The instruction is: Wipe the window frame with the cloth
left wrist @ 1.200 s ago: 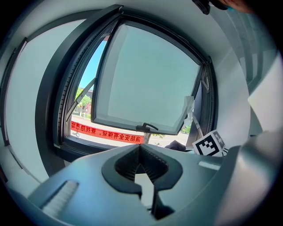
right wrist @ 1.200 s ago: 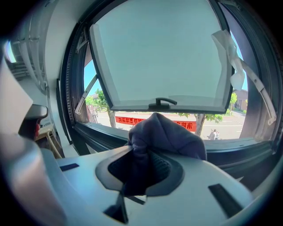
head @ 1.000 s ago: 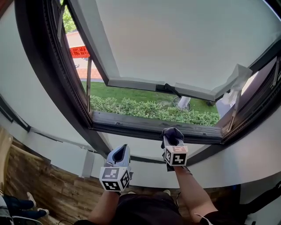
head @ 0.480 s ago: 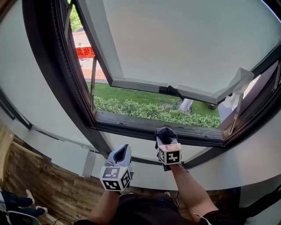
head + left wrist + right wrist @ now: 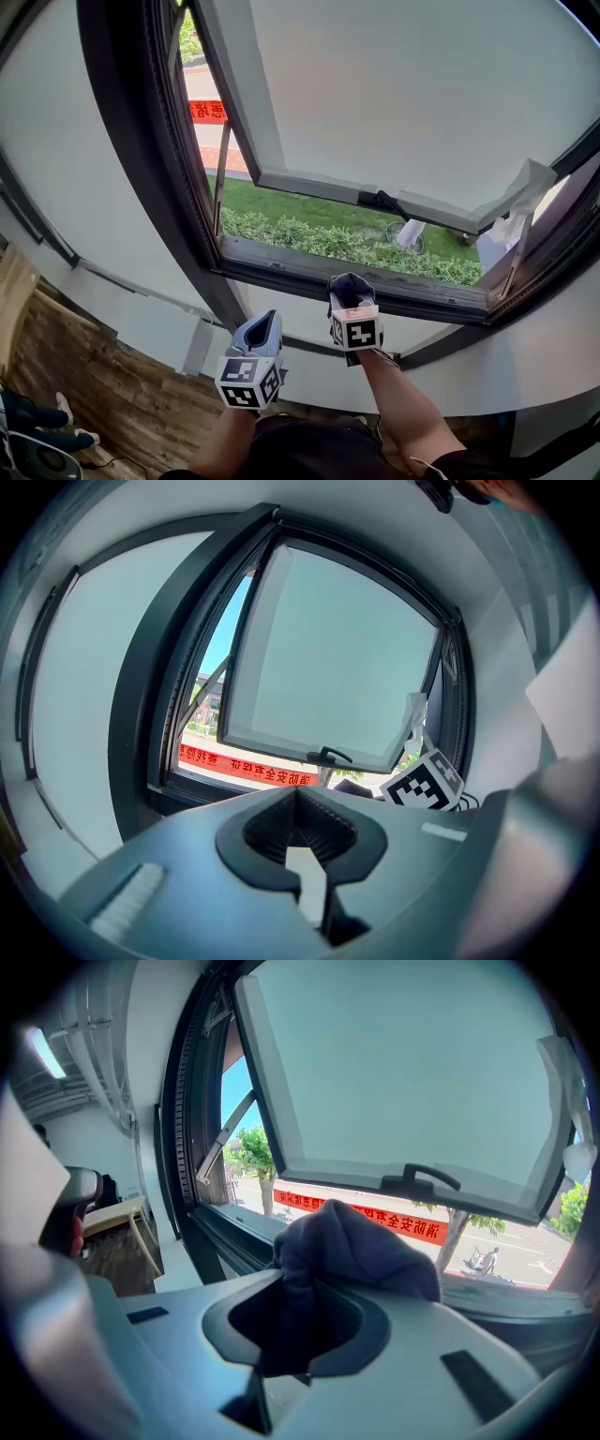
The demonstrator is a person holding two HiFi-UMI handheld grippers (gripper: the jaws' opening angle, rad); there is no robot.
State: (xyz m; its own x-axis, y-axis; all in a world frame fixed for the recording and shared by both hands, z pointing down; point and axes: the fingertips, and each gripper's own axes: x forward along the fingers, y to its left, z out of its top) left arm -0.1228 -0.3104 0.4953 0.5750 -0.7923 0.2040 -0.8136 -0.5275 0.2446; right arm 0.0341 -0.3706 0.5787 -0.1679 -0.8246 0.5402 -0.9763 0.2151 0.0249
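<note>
My right gripper (image 5: 352, 292) is shut on a dark blue-grey cloth (image 5: 351, 285), bunched at its jaws and resting against the lower rail of the dark window frame (image 5: 281, 264). In the right gripper view the cloth (image 5: 352, 1251) bulges out of the jaws just before the frame's bottom rail (image 5: 239, 1237). My left gripper (image 5: 259, 330) hangs lower and to the left, below the sill, jaws together and holding nothing. The left gripper view shows its jaws (image 5: 302, 829) shut, with the open window sash (image 5: 328, 667) beyond.
The sash (image 5: 394, 103) is swung outward, with a black handle (image 5: 382, 200) on its lower edge. A white torn film strip (image 5: 520, 197) hangs at the sash's right corner. Outside are a hedge (image 5: 319, 239) and lawn. A wooden floor (image 5: 84, 394) lies below left.
My right gripper with the cloth has slid leftward along the bottom rail. The left gripper has stayed about where it was. The head view has shifted so the window sits further right.
</note>
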